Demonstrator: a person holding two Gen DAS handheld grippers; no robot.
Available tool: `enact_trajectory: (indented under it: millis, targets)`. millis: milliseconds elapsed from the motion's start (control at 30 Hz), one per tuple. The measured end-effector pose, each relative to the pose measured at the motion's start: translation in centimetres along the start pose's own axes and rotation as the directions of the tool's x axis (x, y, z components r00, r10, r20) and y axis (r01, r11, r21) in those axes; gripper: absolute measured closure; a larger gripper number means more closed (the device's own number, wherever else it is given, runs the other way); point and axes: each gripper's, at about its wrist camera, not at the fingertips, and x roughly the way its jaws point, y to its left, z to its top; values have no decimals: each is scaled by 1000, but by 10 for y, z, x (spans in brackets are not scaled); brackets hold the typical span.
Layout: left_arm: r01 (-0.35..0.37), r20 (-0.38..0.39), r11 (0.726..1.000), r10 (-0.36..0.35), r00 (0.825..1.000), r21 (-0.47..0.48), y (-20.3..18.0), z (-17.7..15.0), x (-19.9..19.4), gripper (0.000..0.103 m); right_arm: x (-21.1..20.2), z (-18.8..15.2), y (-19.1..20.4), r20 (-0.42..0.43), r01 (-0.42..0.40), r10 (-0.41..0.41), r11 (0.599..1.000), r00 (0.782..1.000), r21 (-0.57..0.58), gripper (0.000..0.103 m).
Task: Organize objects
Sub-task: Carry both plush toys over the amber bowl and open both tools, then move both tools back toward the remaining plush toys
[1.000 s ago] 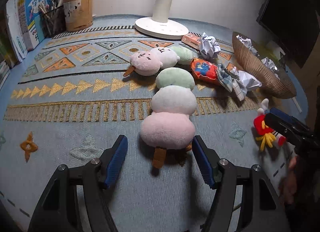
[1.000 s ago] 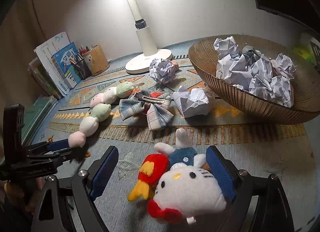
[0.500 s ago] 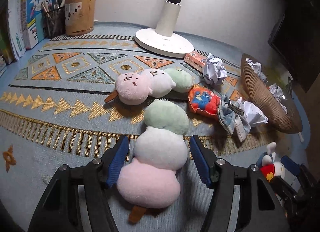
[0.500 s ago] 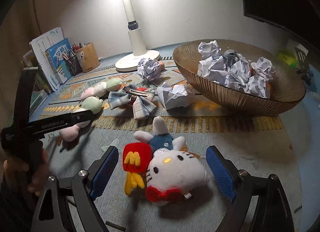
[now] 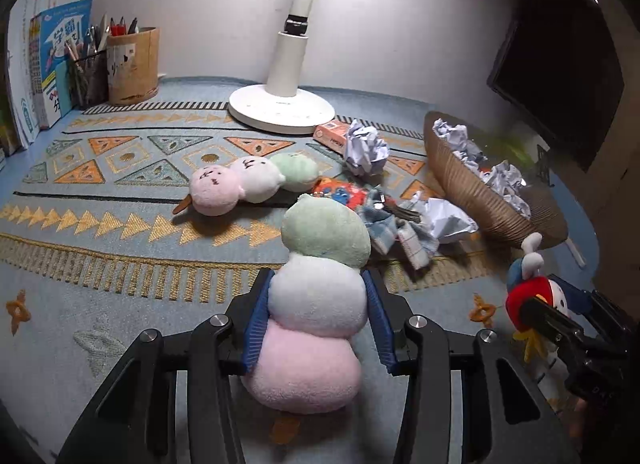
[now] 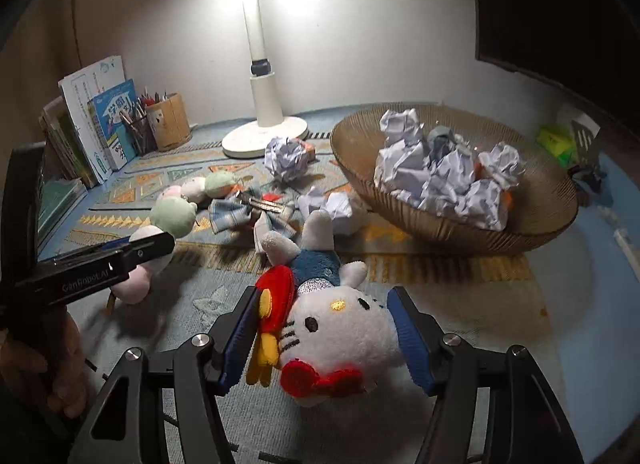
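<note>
Closed: left tool pinching dango plush.

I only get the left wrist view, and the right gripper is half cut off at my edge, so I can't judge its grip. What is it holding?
Observer: A white cat plush with a red bow. The right gripper has its jaws closed on the sides of the head.
Operator: Is the red thing I see part of that plush?
Observer: It looks like a red pouch with yellow fries, pressed between one pad and the plush's head.
Operator: How full is the bowl?
Observer: The bowl holds a pile of crumpled paper balls; part of its inside is bare.
</note>
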Motion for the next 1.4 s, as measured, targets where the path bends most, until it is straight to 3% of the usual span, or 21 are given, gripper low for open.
enact_trajectory:
  millis: [100,267,467,533,567,600,667,767,867,1000,1067,1133,1267,1400]
  targets:
    - [73,63,997,-74,995,18,-24,18,-22,61,-34,18,-17,88,3,-5,1000,996,30,39]
    - [191,141,979,-199,970,68,-80,64,-29,61,-72,61,-66,208,40,-70,989,976,145,39]
    - [251,147,963,-264,953,101,-140,109,14,60,-60,109,-111,195,81,-129,968,972,237,38]
    - [235,176,968,-247,953,84,-150,115,30,53,-46,118,-120,177,85,-131,965,975,247,31]
    - [240,193,969,-248,949,67,-151,117,38,41,-38,121,-124,172,88,-132,965,976,246,28]
    - [231,198,972,-235,952,47,-151,117,45,19,-30,123,-127,164,94,-136,966,977,239,24]
    - [196,200,981,-191,961,-5,-145,119,56,12,-15,123,-131,133,125,-158,966,979,227,22]
    - [220,166,975,-211,963,-35,-127,116,57,11,-6,115,-135,92,123,-148,965,985,230,21]
    - [188,199,981,-174,964,-53,-106,105,35,11,-10,107,-124,97,91,-113,974,989,210,21]
    - [122,249,991,-106,963,-47,-73,96,-4,10,-24,111,-79,144,28,-43,994,989,106,21]
    - [88,280,995,-71,958,-50,-55,90,-25,1,-31,113,-52,164,-28,19,998,986,58,21]
    - [55,308,996,-31,951,-70,-34,78,-43,0,-33,106,-29,166,-110,103,993,981,32,21]
    - [-73,211,989,99,973,-128,14,45,-33,1,-14,61,11,135,-245,253,967,958,-69,22]
    - [-152,113,974,172,979,-167,52,10,1,1,28,23,28,47,-216,220,973,974,-75,21]
